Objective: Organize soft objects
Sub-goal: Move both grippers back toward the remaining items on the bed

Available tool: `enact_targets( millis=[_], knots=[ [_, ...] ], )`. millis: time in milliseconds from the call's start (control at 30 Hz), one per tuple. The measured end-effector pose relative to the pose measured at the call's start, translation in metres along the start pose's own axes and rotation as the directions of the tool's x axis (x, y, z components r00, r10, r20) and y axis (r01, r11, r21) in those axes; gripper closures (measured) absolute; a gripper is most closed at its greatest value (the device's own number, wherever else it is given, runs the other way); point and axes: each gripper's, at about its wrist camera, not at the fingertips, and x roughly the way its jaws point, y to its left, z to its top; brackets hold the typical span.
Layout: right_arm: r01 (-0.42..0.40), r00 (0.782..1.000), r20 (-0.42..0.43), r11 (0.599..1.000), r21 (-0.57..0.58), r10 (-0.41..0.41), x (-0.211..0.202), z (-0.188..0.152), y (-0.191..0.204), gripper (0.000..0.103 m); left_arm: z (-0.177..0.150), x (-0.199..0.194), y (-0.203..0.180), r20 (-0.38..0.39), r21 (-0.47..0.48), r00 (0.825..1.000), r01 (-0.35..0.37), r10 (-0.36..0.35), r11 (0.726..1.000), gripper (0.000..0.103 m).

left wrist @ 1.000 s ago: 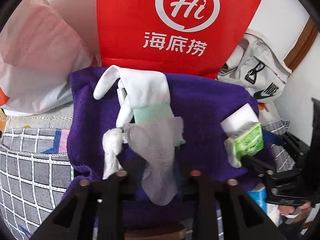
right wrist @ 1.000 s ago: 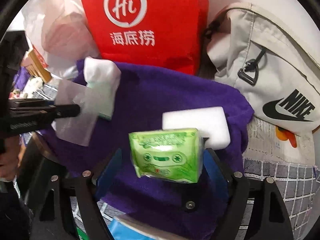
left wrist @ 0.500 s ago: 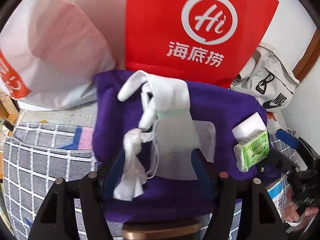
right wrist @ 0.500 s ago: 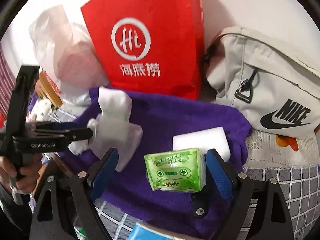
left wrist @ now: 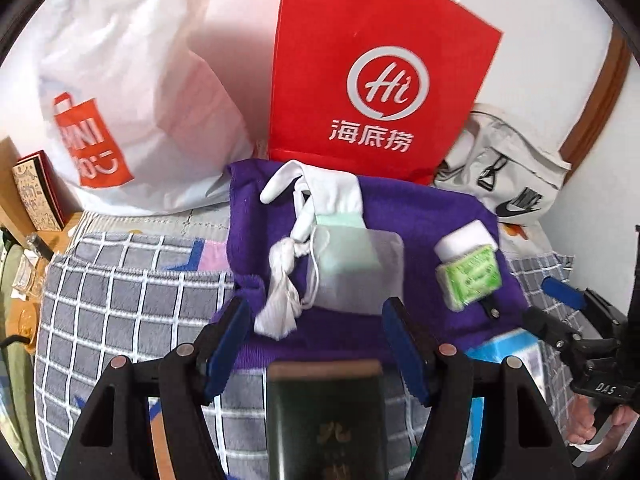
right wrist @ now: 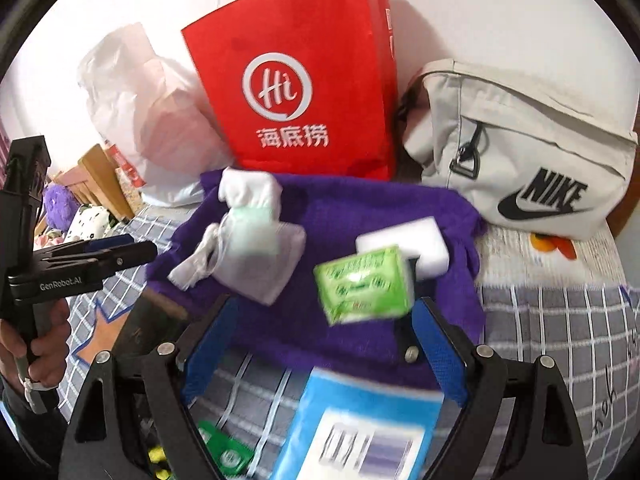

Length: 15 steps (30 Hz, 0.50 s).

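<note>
Soft items sit grouped on your purple towel [left wrist: 420, 216]: white gloves [left wrist: 320, 196] at the far edge, a translucent drawstring pouch [left wrist: 356, 272] overlapping them, a knotted white cloth [left wrist: 280, 280] just beside the pouch. Toward the right lie a white sponge block [right wrist: 404, 246] and a green tissue pack [right wrist: 364, 284], touching.

Left gripper [left wrist: 316, 344]: jaws stand open, nothing between them, pouch lying beyond the tips. Right gripper [right wrist: 320, 348]: jaws open wide, empty; tissue pack appears to rest on the towel ahead of them, though blur makes that uncertain.

Step in hand, as judged: both placements done, you are clear of the towel. To do it well, lift straight away so no pad drags the pouch cord or nudges the tissue pack off the sponge. Then go for the blue packet [right wrist: 360, 420] near the right jaws, probably next.

Surface: a bed with a grey checked blanket [left wrist: 120, 300], soft and uneven, so stacked items may tip. Behind the towel stand a red paper bag [left wrist: 372, 68], a white plastic bag [left wrist: 132, 92] and a beige shoulder bag [right wrist: 520, 148] against a pale wall.
</note>
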Motion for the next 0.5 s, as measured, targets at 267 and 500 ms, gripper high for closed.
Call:
enact_targets(
  millis=[267, 500],
  knots=[
    [-0.026, 1.000, 0.005, 0.999, -0.032, 0.027, -0.038, -0.040, 0.027, 0.022, -0.041, -0.042, 0.002, 0.023, -0.012, 0.999, -0.033, 0.033, 0.999, 0.036],
    [-0.078, 0.996, -0.047, 0.996, -0.043, 0.076, -0.054, -0.084, 0.044, 0.039, -0.073, -0.071, 0.000, 0.031, -0.016, 0.998, -0.054, 0.055, 0.998, 0.036]
  ],
)
